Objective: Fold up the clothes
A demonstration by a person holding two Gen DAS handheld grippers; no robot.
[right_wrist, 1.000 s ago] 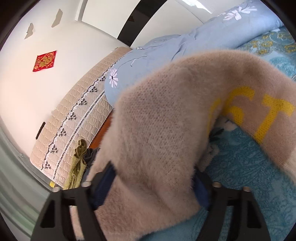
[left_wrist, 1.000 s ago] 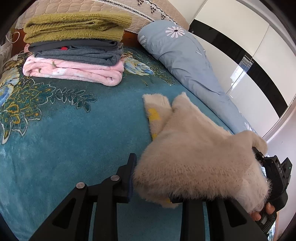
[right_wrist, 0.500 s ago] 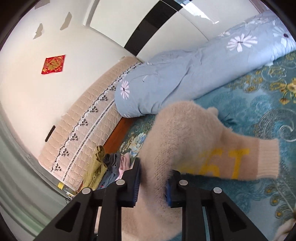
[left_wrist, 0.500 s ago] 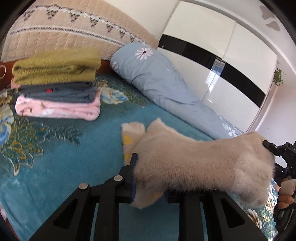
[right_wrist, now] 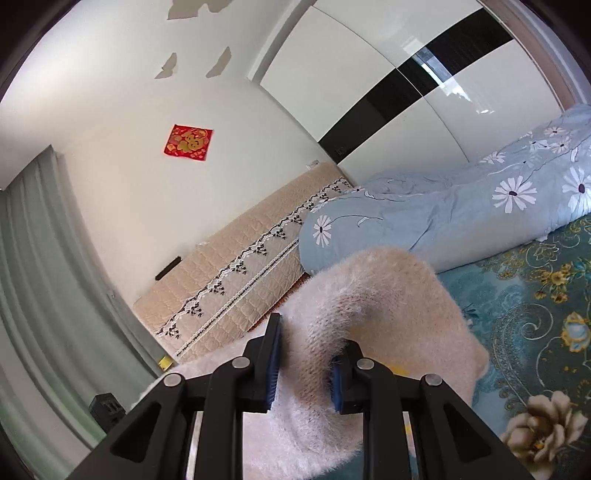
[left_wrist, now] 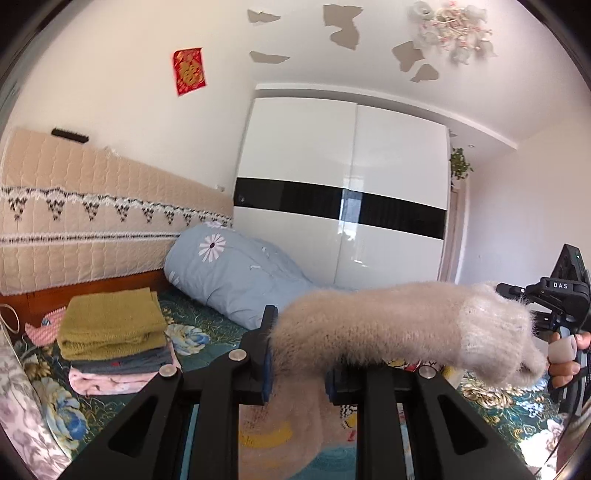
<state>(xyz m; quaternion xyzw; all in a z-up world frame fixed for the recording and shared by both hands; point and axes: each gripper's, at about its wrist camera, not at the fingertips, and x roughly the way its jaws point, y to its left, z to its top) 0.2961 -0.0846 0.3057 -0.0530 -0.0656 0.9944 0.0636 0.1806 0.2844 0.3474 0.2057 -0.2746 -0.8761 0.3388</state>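
Beige fuzzy sweater (left_wrist: 388,328) hangs clamped between both grippers; right gripper (left_wrist: 561,295) reads "DAS".

walls: white, red paper square (left_wrist: 189,71) | ceiling: peeling paint patches (left_wrist: 341,25) | wardrobe (left_wrist: 343,192): glossy white, black band | headboard (left_wrist: 92,218): quilted beige | curtain (right_wrist: 40,295): pale green | daylight

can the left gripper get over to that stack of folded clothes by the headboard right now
Probably not freely: the left gripper is shut on the beige sweater, which the right gripper also holds. The folded stack itself lies unobstructed.
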